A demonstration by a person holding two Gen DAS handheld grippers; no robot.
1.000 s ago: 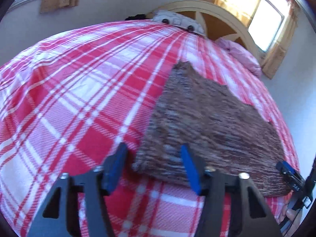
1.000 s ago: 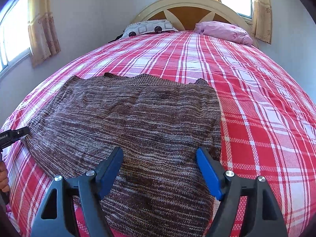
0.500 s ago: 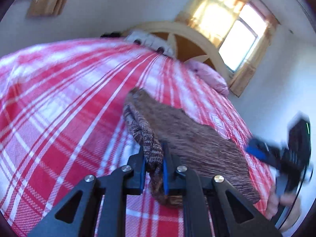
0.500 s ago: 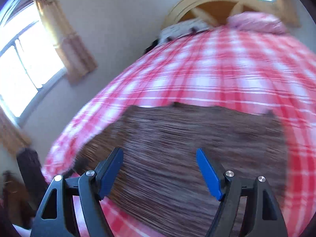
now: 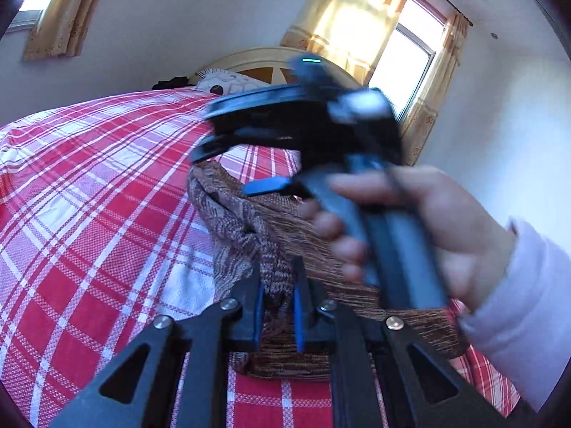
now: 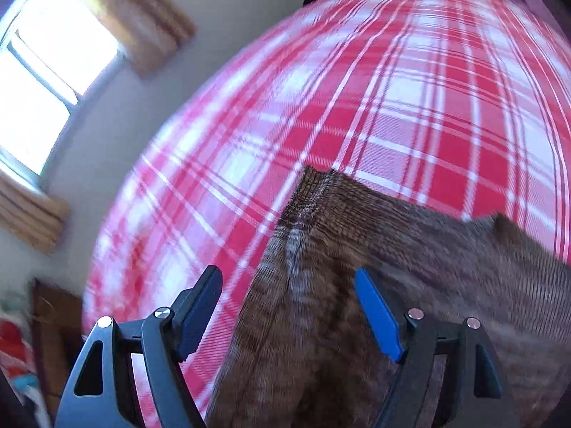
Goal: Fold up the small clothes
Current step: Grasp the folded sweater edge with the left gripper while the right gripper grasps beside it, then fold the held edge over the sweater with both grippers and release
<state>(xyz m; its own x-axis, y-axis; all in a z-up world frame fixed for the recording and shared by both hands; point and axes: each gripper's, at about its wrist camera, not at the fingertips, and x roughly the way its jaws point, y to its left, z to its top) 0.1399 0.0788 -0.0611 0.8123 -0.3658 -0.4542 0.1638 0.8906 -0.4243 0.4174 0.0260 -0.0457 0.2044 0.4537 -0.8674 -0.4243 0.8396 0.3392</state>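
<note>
While the left gripper (image 5: 278, 315) is clamped on a bunched edge of the brown knit garment (image 5: 285, 235) at the lower middle of the left wrist view, the right gripper (image 6: 287, 315) hangs over the same cloth with its jaws wide apart and nothing pressed between them. The left jaws closed within the past second, and the knit is plainly pinched between the blue pads (image 5: 257, 315). The garment lies on the red and white checked bedspread (image 5: 89, 214), its pinched edge raised into a ridge that runs up the centre of the right wrist view.

In the left wrist view the right gripper and the person's hand (image 5: 421, 228) cross the frame from the right, blurred, just above the cloth.

Judging from this, the main risk is a crooked fold: with one corner gripped, carrying the edge across could drag the loose knit askew or bunch it. The stretchy weave may also slip from a shallow pinch. The two tools sit close, so a hasty reach could knock them together
</note>
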